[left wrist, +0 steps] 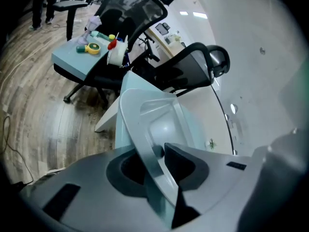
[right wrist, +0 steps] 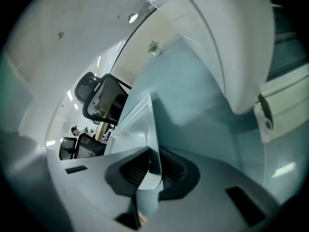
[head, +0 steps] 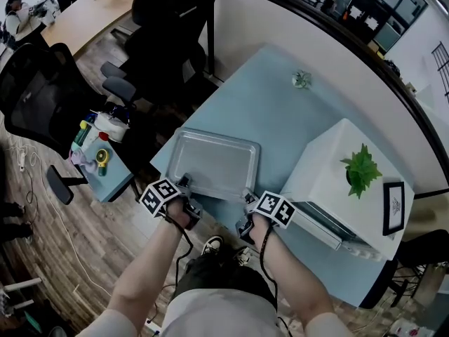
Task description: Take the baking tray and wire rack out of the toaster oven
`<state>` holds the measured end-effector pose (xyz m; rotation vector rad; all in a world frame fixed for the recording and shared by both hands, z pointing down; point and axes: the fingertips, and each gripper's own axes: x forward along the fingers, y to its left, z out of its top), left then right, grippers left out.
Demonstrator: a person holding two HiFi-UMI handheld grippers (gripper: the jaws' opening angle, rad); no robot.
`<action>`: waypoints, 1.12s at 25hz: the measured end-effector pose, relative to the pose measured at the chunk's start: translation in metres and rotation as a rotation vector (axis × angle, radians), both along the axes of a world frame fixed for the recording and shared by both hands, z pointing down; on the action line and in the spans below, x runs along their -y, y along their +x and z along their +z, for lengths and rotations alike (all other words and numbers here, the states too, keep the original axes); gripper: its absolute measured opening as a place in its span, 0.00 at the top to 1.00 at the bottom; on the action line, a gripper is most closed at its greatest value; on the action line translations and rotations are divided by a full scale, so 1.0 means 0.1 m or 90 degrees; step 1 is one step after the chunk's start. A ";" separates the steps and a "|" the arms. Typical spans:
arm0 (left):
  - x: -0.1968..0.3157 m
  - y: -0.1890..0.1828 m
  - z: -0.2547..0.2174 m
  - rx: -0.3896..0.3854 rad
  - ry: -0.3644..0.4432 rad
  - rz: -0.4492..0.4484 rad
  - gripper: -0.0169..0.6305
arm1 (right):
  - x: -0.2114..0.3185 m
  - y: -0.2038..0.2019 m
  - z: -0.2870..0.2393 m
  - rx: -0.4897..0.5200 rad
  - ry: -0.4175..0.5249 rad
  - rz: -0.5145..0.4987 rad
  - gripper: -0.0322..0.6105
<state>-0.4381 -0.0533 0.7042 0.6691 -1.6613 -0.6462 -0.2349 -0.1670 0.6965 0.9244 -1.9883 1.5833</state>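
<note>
The silver baking tray (head: 214, 161) lies on the light blue table (head: 280, 118), left of the white toaster oven (head: 337, 167). My left gripper (head: 184, 182) is at the tray's near left corner and my right gripper (head: 249, 196) at its near right corner. In the left gripper view the tray's rim (left wrist: 164, 124) runs tilted between the jaws of the left gripper (left wrist: 157, 153), and the pads sit against it. The right gripper view shows the right gripper (right wrist: 153, 166) shut tight on the thin rim of the tray (right wrist: 135, 124). No wire rack is in sight.
The oven's door (head: 330, 227) hangs open toward the table's near edge, close to my right gripper. A green plant (head: 361, 168) and a picture frame (head: 394, 206) sit on the oven. A tiny plant (head: 302, 79) stands far back. Black office chairs (head: 168, 20) and a small side table (head: 98, 153) are at the left.
</note>
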 end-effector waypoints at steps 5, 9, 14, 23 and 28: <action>0.03 -0.07 -0.07 -0.001 0.011 0.040 0.67 | 0.18 -0.20 0.04 0.017 0.040 0.007 0.87; 0.00 -0.16 -0.09 0.033 0.005 0.075 0.65 | 0.27 -0.33 0.04 0.021 0.064 0.012 0.87; -0.18 -0.32 -0.13 0.090 -0.029 0.105 0.58 | 0.37 -0.35 0.04 0.030 0.074 0.029 0.87; -0.33 -0.46 0.06 0.065 -0.019 0.079 0.57 | 0.39 -0.34 0.10 -0.022 0.052 0.018 0.85; -0.31 -0.48 0.05 0.062 -0.007 0.074 0.57 | 0.35 -0.36 0.09 -0.048 0.032 -0.028 0.84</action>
